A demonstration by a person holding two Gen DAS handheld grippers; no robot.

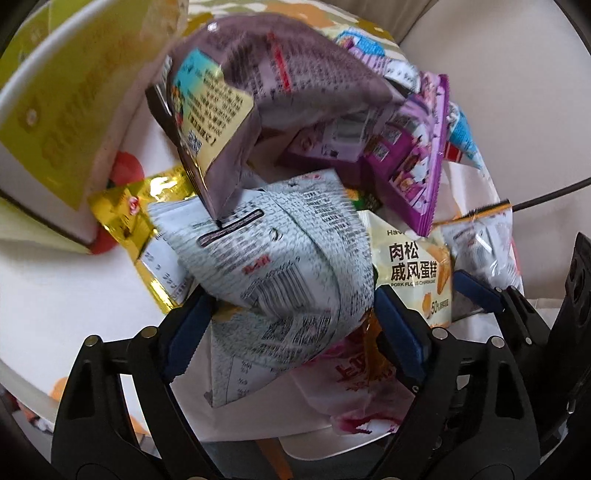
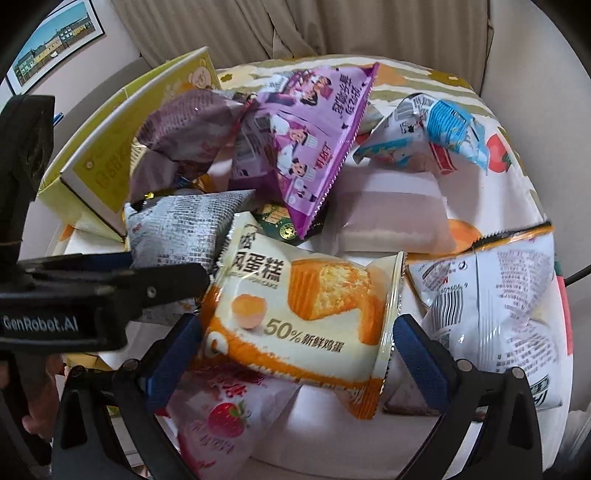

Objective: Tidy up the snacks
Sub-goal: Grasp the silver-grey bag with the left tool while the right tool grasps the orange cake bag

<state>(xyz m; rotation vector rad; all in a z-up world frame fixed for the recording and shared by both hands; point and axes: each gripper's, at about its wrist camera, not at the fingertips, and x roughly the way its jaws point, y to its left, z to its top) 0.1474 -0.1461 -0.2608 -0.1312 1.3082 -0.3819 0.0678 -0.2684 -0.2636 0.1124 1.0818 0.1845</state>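
Observation:
A pile of snack packets lies on a round table. My left gripper point(image 1: 291, 317) is open, its blue pads either side of a silver-grey printed packet point(image 1: 288, 266). My right gripper point(image 2: 295, 350) is open around a cream-and-orange chiffon cake packet point(image 2: 306, 306), which also shows in the left wrist view point(image 1: 417, 266). A purple packet point(image 2: 314, 147) and a mauve bag point(image 1: 266, 85) are propped on top of the pile. A pink strawberry packet point(image 2: 221, 417) lies under the cake packet. The left gripper's body point(image 2: 92, 291) shows in the right wrist view.
A yellow-green open box point(image 2: 107, 147) stands at the table's left. A blue-and-white packet point(image 2: 436, 129), a gold packet point(image 1: 147, 221) and another silver packet point(image 2: 502, 306) lie around. The fruit-print tablecloth point(image 2: 513, 184) covers the table; a beige sofa point(image 2: 332, 29) is behind.

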